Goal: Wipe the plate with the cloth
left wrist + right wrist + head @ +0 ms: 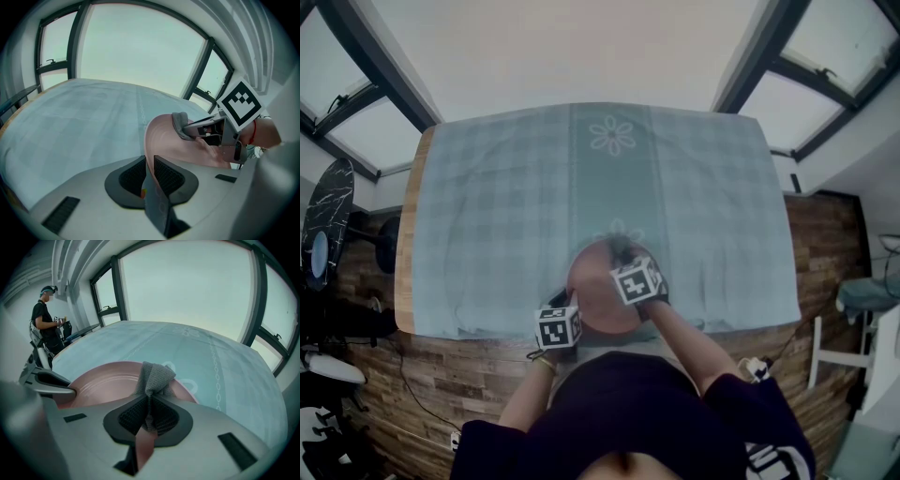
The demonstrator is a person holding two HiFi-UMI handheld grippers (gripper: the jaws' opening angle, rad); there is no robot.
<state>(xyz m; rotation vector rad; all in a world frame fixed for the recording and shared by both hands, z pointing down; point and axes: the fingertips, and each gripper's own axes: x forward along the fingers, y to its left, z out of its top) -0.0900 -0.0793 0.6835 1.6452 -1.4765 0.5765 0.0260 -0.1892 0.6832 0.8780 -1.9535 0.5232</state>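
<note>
Right tool (149, 405) tight on cloth (155, 376)

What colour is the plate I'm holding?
The plate is dusty pink, clearest in the right gripper view.

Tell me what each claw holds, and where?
The left gripper clamps the pink plate by its rim; the right gripper pinches the grey cloth by a bunched fold.

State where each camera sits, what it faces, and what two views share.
Head view: on the person's head, facing steeply down at the table; both arms, left gripper and right gripper show.
Left gripper view: rides that gripper, looks along its jaws shut on the plate rim.
Right gripper view: rides that gripper, looks along its jaws pinching the cloth.
Shared: all show the plate.
</note>
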